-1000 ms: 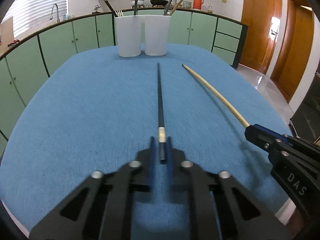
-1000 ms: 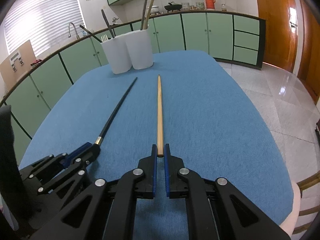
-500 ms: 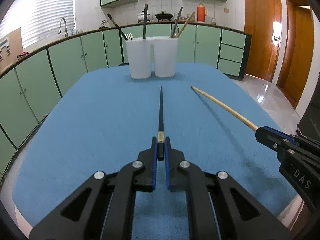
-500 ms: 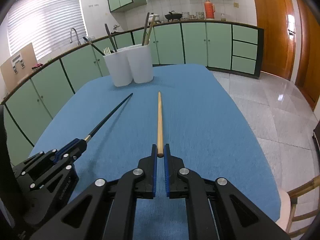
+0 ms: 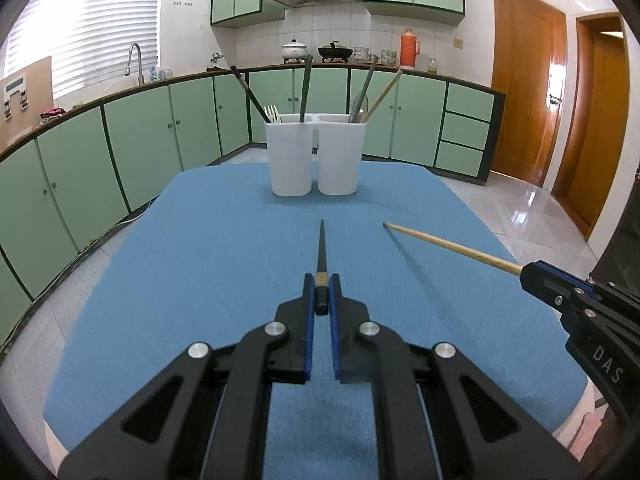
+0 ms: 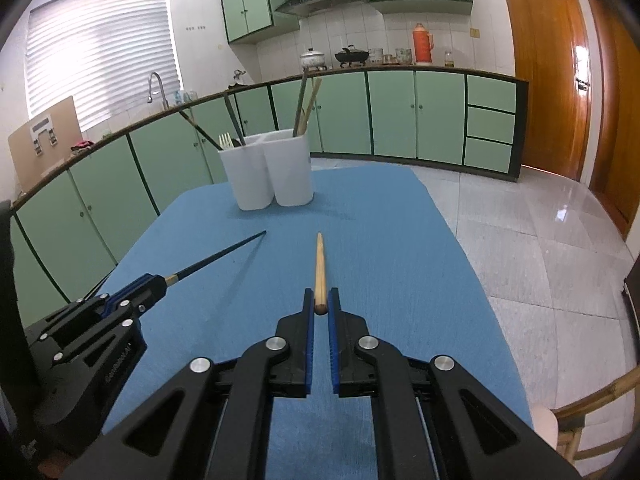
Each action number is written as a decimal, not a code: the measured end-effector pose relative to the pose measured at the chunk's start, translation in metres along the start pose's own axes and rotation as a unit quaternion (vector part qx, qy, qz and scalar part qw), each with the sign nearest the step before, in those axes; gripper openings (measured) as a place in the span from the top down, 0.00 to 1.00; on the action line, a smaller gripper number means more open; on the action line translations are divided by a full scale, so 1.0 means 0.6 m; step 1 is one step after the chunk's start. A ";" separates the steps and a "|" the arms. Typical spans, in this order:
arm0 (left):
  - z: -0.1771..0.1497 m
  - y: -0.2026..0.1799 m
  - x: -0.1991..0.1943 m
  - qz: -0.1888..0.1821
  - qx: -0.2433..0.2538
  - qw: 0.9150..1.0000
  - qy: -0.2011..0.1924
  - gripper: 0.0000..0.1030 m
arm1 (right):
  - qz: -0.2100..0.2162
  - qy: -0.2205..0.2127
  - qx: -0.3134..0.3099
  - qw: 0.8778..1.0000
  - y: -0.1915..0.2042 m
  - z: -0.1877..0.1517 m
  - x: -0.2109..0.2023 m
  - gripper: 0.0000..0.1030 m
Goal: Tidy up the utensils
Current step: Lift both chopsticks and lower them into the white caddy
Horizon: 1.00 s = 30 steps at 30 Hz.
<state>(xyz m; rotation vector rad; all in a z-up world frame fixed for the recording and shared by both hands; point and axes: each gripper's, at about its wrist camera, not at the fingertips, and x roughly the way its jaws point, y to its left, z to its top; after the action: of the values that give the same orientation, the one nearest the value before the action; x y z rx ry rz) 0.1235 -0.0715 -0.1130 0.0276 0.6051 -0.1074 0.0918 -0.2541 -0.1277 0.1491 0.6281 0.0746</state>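
left hand-held gripper (image 5: 321,294) clamps a black chopstick (image 5: 321,250). right hand-held gripper (image 6: 320,304) clamps a wooden chopstick (image 6: 319,266). both point at the holder (image 5: 316,158).

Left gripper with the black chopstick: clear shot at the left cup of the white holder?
Probably yes. The left gripper is shut on the black chopstick, pointing at the white holder. Only bare blue tablecloth lies between. The left cup already holds utensils, but its mouth looks partly open.
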 end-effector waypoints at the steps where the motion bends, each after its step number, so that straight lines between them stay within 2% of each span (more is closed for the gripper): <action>1: 0.006 0.002 0.000 -0.001 -0.001 1.000 0.002 0.94 | 0.002 0.003 0.003 1.000 -0.001 0.005 -0.001 0.94; 6: 0.034 0.011 -0.013 -0.012 -0.011 1.000 0.000 0.94 | 0.009 -0.005 0.007 1.000 -0.002 0.025 -0.012 0.94; 23: 0.156 0.033 -0.048 -0.029 -0.020 0.997 -0.067 0.94 | 0.039 -0.066 -0.036 0.996 0.037 0.142 -0.045 0.94; 30: 0.205 0.045 -0.052 -0.037 -0.021 0.996 -0.085 0.94 | 0.058 -0.070 -0.054 0.994 0.047 0.197 -0.034 0.94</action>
<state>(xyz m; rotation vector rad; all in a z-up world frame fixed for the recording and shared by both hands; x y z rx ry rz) 0.1709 -0.0488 0.0057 -0.0451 0.4391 -0.1670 0.1443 -0.2422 -0.0167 0.0853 0.4744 0.2077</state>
